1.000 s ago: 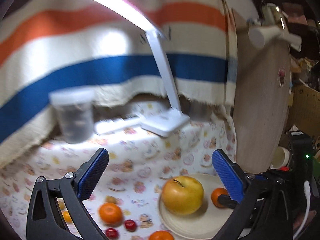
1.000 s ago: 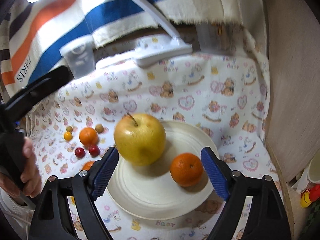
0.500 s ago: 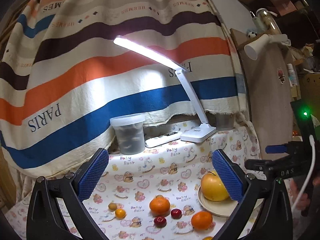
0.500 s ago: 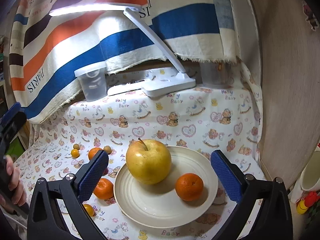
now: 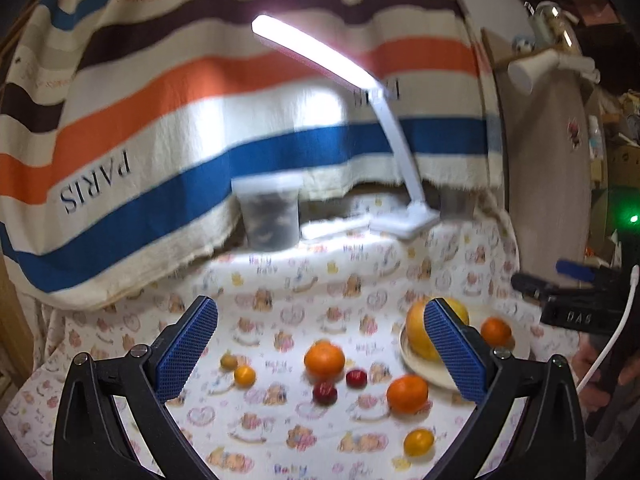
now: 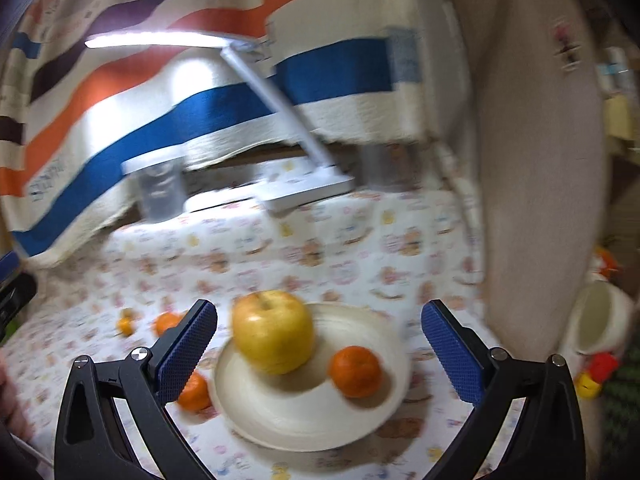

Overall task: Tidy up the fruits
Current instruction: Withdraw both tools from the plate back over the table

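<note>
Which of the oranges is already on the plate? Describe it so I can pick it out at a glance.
Find the cream plate on the teddy-bear tablecloth, in front of the white desk lamp. Two fruits sit on it: a large yellow apple and, to its right, the orange. The other oranges lie on the cloth, left of the plate.

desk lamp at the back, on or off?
On. The desk lamp has a bar head that glows bright white in both wrist views and throws a lit patch on the striped cloth behind it.
</note>
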A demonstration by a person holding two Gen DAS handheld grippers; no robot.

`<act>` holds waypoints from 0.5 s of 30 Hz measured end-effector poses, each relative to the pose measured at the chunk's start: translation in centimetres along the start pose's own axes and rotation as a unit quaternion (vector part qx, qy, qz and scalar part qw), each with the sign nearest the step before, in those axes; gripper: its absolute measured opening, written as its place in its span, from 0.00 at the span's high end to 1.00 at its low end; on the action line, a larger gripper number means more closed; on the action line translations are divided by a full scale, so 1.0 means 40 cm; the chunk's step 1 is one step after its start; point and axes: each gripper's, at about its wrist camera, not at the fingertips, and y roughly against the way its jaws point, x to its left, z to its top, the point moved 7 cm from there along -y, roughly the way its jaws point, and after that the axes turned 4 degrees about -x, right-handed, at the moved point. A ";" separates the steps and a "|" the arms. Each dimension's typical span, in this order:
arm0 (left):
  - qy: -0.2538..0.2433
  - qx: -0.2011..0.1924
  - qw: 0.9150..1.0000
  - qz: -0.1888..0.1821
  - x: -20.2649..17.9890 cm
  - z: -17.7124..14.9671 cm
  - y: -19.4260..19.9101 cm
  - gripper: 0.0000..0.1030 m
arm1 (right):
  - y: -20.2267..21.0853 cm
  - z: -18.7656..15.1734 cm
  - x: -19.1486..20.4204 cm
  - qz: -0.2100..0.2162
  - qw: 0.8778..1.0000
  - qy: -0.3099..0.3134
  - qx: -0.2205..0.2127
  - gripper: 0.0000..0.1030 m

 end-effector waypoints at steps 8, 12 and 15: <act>-0.011 0.008 1.000 0.005 0.001 -0.015 0.000 0.00 | -0.006 -0.009 0.002 -0.023 0.999 0.022 -0.007 0.01; -0.003 0.002 1.000 0.009 0.015 -0.006 0.004 0.00 | -0.012 -0.011 0.032 0.006 1.000 0.004 0.017 0.02; 0.042 0.015 0.999 -0.004 0.047 0.001 0.002 0.00 | -0.018 -0.013 0.079 0.012 0.998 0.037 0.047 0.02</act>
